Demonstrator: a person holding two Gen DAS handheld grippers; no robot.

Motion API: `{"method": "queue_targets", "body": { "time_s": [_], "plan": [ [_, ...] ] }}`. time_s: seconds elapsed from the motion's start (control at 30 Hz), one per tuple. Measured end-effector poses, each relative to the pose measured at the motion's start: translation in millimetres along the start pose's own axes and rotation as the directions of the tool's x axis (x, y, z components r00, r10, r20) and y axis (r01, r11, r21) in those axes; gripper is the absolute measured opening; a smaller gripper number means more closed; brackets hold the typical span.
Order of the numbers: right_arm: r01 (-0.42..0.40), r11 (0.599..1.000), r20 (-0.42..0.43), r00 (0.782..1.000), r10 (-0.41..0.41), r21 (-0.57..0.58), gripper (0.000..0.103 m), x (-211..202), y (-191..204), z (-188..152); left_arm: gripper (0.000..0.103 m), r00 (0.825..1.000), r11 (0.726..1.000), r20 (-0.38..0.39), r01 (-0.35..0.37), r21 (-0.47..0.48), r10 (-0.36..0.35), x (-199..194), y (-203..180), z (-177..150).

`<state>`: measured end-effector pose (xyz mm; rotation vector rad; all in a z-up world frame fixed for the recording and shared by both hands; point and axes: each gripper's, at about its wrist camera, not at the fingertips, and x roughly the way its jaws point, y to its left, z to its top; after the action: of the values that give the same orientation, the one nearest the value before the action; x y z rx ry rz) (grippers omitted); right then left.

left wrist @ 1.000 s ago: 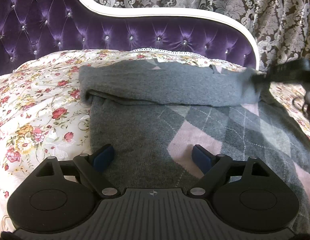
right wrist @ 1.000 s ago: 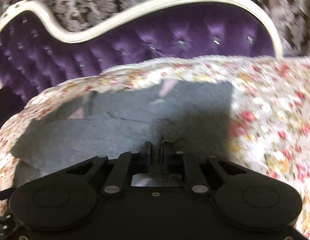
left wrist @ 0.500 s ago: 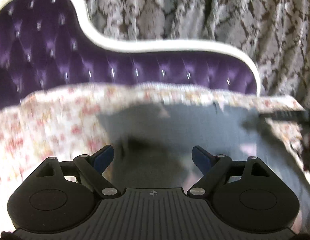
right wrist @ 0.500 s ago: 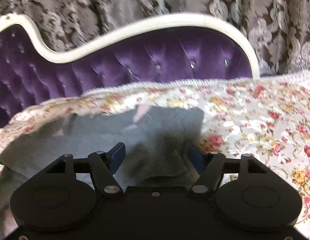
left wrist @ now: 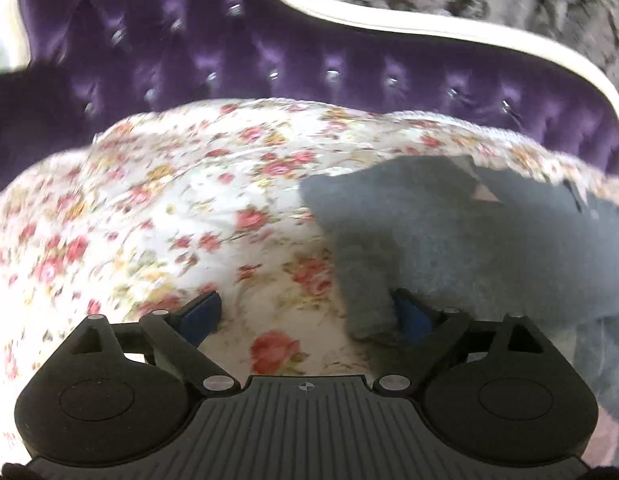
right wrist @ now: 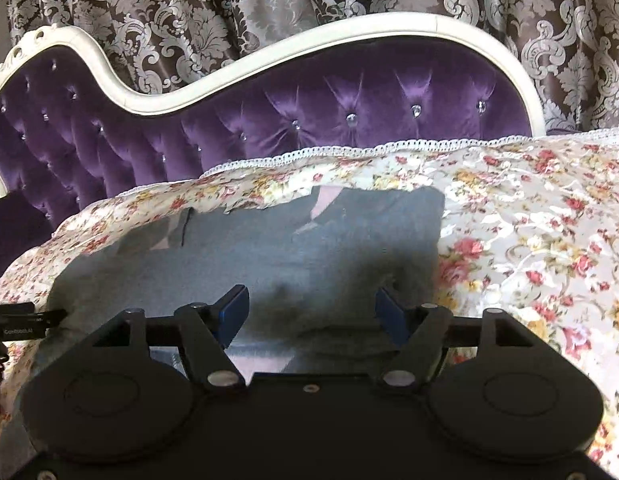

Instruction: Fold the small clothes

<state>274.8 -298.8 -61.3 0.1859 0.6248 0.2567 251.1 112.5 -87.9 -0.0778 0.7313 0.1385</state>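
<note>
A grey knit sweater [right wrist: 309, 248] with pink argyle patches lies folded on the floral bedspread [right wrist: 529, 240]. My right gripper [right wrist: 311, 314] is open and hovers low over the sweater's right part, empty. My left gripper [left wrist: 307, 314] is open and empty at the sweater's left edge [left wrist: 449, 248]; its right finger touches or overlaps the grey fabric, its left finger is over the bedspread [left wrist: 149, 220]. The tip of the left gripper shows at the far left of the right wrist view [right wrist: 17, 320].
A purple tufted headboard [right wrist: 309, 120] with a white frame stands behind the bed, with patterned curtains [right wrist: 269, 8] beyond it. The floral bedspread stretches left and right of the sweater.
My right gripper has opened and let go of the sweater fabric. My left gripper has swung left, from over the sweater's middle to its left edge.
</note>
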Motion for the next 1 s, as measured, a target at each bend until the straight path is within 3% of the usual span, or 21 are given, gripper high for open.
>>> {"method": "queue_targets", "body": {
  "time_s": [0.1, 0.27, 0.4, 0.5, 0.7, 0.83, 1.0],
  "plan": [
    [-0.010, 1.000, 0.005, 1.000, 0.010, -0.015, 0.079, -2.7, 2.7, 0.3, 0.091, 1.000, 1.000, 0.006, -0.006, -0.018, 0.006, -10.2, -3.8, 6.1],
    [-0.031, 0.998, 0.013, 0.999, 0.032, -0.047, 0.079, 4.3, 10.0, 5.1, 0.091, 0.994, 1.000, 0.105, -0.003, 0.019, 0.001, -17.1, -23.7, 23.7],
    [-0.035, 0.996, -0.021, 0.999, 0.033, -0.083, 0.081, 23.2, 11.5, 5.0, 0.094, 0.997, 0.994, 0.018, -0.076, 0.074, 0.075, 20.4, -33.7, 24.5],
    [0.024, 0.999, -0.086, 0.996, -0.028, -0.045, 0.084, 42.6, -4.1, 0.0, 0.101, 0.999, 0.999, 0.015, -0.046, 0.019, 0.045, 28.5, -19.5, 18.6],
    [0.067, 0.997, -0.045, 0.997, -0.065, 0.039, 0.085, 18.2, -21.7, -0.7, 0.099, 0.999, 0.999, 0.016, 0.037, 0.015, -0.037, -14.5, -11.9, 13.6],
    [0.013, 0.998, -0.003, 1.000, -0.013, 0.068, 0.095, -31.7, -18.4, -9.9, 0.099, 0.990, 0.990, 0.033, 0.134, 0.032, -0.135, -65.6, -12.3, -10.2],
    [-0.059, 0.992, 0.033, 0.998, 0.056, 0.109, 0.095, -98.7, -6.1, -38.2, 0.099, 0.965, 0.965, 0.002, 0.261, 0.035, -0.261, -122.2, -12.2, -60.8]
  ]
}}
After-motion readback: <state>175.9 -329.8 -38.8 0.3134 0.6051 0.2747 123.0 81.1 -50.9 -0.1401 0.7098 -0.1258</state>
